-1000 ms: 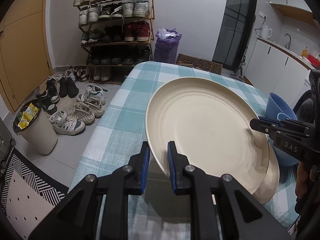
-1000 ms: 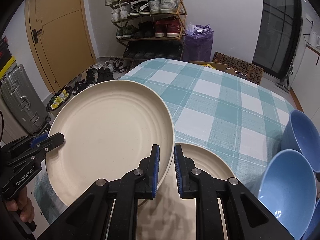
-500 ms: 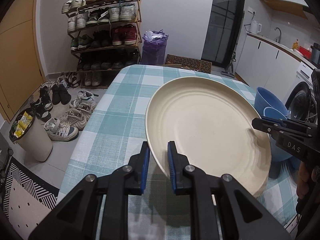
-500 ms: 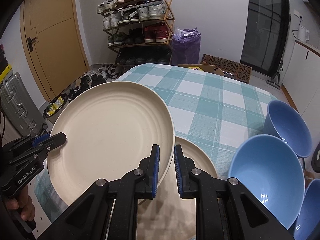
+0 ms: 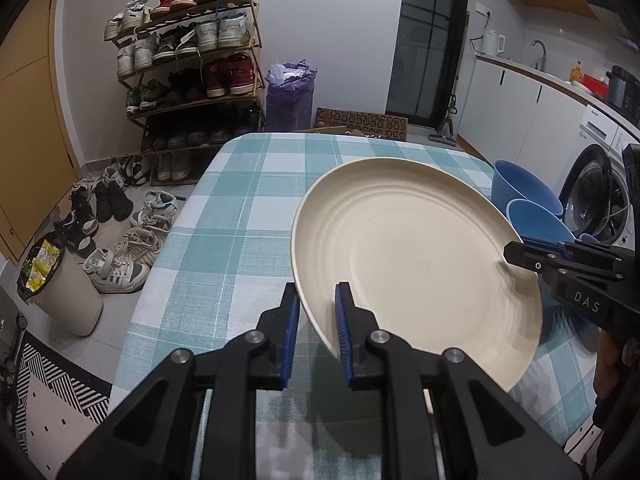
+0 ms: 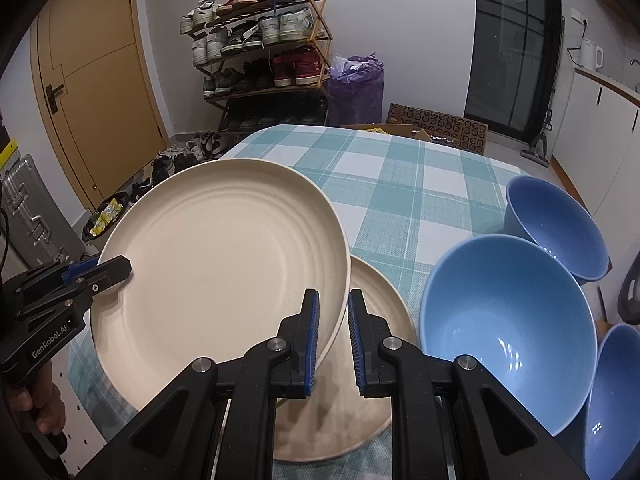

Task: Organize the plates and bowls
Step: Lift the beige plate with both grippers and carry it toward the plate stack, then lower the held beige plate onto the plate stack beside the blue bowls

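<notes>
two sets of jaws pinch one big cream plate (image 6: 220, 264) by its rims, both nearly closed on it: left gripper (image 5: 316, 332) and right gripper (image 6: 333, 340). it hangs tilted above the bench (image 6: 400, 196). if one side slips or pulls away, it could tip and fall. a second plate (image 6: 372, 320) lies under the right jaws. blue bowls (image 6: 508, 316) crowd just to their right.
</notes>
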Demonstrator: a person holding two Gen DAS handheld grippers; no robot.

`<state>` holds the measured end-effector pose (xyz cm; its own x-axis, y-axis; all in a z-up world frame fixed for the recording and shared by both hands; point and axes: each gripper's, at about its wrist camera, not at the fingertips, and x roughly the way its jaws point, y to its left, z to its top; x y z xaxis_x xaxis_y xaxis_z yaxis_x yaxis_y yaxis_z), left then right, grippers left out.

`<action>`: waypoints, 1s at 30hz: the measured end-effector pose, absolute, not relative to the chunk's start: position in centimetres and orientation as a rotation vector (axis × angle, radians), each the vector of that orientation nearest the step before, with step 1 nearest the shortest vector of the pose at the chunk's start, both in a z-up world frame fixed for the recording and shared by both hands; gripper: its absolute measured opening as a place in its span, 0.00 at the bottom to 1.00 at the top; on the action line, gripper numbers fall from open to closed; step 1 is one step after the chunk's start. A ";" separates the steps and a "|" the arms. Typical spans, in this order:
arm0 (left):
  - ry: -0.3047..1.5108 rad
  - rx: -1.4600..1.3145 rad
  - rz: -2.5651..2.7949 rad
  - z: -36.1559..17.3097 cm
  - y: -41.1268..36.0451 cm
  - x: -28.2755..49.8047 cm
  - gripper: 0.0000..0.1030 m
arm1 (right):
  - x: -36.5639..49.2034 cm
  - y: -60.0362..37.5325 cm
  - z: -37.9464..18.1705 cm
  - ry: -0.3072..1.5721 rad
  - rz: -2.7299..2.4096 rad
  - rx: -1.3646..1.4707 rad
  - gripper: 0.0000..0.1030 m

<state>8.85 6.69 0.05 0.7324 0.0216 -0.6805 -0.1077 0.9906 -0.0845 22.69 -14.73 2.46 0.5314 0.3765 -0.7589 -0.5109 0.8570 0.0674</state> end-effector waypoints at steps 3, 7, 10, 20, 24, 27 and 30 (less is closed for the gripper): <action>0.750 -0.113 0.062 0.0 6.5 8.9 0.15 | 22.3 -15.4 2.3 0.865 0.524 -0.161 0.15; 0.760 -0.108 0.050 -0.4 6.1 9.1 0.15 | 21.9 -16.1 1.9 0.873 0.513 -0.154 0.15; 0.773 -0.104 0.048 -0.8 5.9 9.3 0.15 | 21.6 -16.5 1.4 0.879 0.506 -0.150 0.15; 0.796 -0.087 0.042 -1.8 5.4 10.0 0.15 | 21.0 -17.2 0.1 0.902 0.501 -0.140 0.15; 0.804 -0.078 0.039 -2.2 5.0 10.4 0.15 | 21.0 -17.4 -0.3 0.909 0.495 -0.138 0.15; 0.806 -0.059 0.034 -2.5 4.7 10.8 0.15 | 20.8 -17.6 -0.6 0.909 0.483 -0.149 0.15; 0.809 -0.050 0.024 -2.7 4.3 11.1 0.15 | 20.8 -17.9 -0.9 0.915 0.470 -0.144 0.15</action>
